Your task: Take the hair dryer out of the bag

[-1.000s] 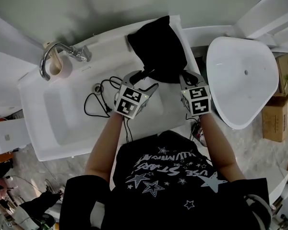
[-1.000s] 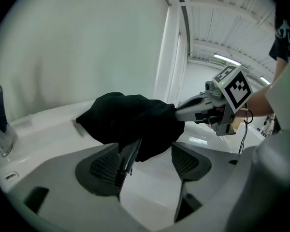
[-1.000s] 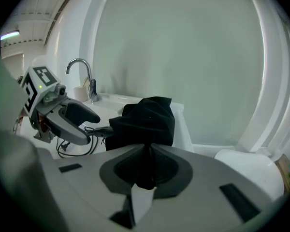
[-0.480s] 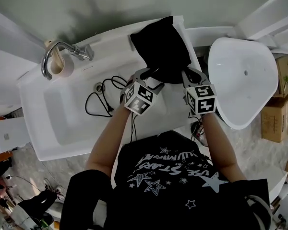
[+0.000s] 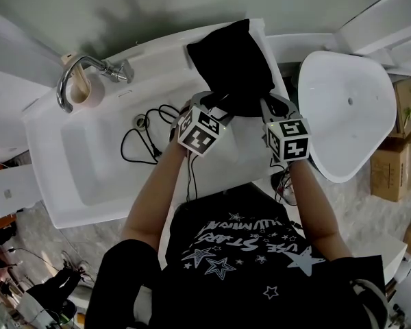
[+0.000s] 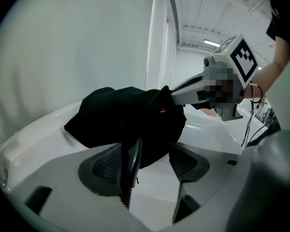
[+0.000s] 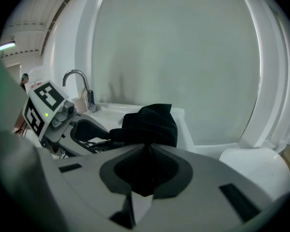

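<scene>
The left gripper (image 5: 209,106) moves a little farther away and to the right. It is now closer to the near edge of the black bag (image 5: 229,64). It also rolls a bit to one side. Its jaws have just been closing a little. A black cord (image 6: 131,158) sits between them, not squeezed.

A white basin (image 5: 89,180) carries a black bag (image 5: 229,60) and a coiled cable (image 5: 142,144)

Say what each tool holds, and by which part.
Right tool pinches the black bag at its near edge. Left tool, jaws just closing, holds nothing; a cord lies between.
</scene>
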Available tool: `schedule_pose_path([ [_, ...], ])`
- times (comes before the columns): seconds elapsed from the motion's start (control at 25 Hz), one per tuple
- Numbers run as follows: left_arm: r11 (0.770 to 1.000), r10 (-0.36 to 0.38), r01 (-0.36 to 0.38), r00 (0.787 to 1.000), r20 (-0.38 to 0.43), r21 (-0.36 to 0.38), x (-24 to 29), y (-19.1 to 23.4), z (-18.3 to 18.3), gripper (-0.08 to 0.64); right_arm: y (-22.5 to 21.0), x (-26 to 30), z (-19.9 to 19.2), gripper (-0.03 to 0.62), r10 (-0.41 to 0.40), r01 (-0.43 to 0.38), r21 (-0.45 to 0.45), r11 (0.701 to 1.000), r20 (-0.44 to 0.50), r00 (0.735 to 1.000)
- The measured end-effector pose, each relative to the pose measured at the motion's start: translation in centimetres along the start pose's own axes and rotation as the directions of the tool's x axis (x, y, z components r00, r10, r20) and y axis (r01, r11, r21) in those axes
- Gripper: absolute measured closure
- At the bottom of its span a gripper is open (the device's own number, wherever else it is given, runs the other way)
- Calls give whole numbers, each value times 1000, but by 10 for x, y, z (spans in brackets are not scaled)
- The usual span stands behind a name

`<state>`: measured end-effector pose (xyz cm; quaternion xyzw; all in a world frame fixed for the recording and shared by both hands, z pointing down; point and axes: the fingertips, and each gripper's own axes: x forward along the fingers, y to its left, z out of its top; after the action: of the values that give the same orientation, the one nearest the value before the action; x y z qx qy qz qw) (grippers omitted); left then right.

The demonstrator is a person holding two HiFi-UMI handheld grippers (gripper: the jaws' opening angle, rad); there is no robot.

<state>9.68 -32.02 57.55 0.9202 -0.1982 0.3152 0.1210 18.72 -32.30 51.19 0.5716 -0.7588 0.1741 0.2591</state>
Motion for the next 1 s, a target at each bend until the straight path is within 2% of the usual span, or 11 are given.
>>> schedule_pose_path([
  [0.24, 999, -5, 4, 999, -38, -46, 5, 7, -2, 207, 2, 2, 0, 554, 13, -13, 3, 1000, -1, 1000],
  [0.44, 998, -24, 18, 996, -84, -68, 10, 12, -5, 209, 2, 4, 2, 554, 26, -26, 4, 1000, 3, 1000],
  [0.68, 998, -49, 43, 993, -110, -56, 19, 13, -1, 284, -1, 7, 3, 554, 32, -32, 7, 999, 4, 999],
  [1.0, 998, -49, 44, 989, -139, -40, 38, 18, -1, 296, -3, 8, 5, 554, 45, -45, 19, 999, 5, 999],
])
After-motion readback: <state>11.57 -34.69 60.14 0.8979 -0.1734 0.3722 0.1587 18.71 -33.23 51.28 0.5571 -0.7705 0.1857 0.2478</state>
